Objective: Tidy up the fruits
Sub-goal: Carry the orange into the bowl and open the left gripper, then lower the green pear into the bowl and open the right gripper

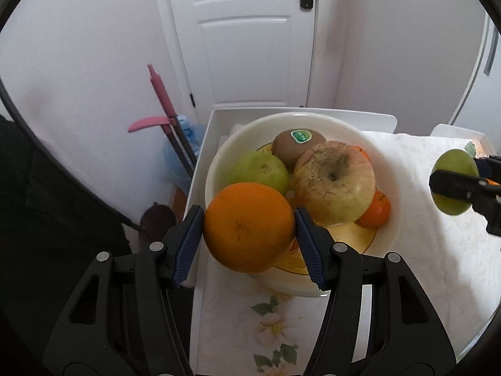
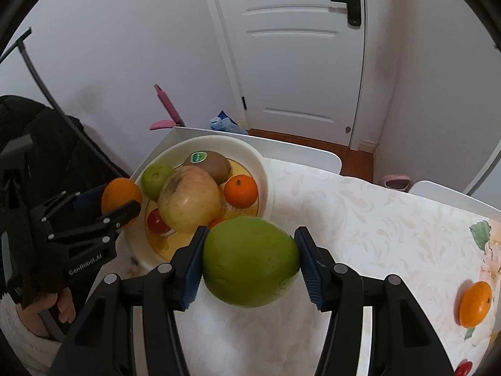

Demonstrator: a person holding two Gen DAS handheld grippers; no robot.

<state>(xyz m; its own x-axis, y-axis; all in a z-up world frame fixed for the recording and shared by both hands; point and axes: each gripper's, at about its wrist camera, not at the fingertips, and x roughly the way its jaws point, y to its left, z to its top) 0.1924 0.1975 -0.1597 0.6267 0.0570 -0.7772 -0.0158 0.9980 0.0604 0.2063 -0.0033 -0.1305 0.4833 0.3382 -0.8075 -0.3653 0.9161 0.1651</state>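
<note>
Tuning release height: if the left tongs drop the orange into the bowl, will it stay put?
Probably not at once. The orange is round and smooth, so it will likely roll. The bowl is already crowded by an apple, so it may settle against fruit or the rim. It looks firm between the left tongs, so bruising seems unlikely.

Two wrist fisheye views, both angled steeply down over the worktop [image 1: 407, 250] toward a white door [image 2: 297, 62].

The left wrist view looks along the left gripper [image 1: 249, 228] from close range, at the left edge of the worktop, with the bowl [image 1: 391, 169] directly ahead. The right wrist view looks along the right gripper [image 2: 250, 260] from further right, bowl ahead-left. Shared: the bowl, the door, the pink handle [image 1: 162, 94] by the wall. Each view catches the other gripper at its side edge.
</note>
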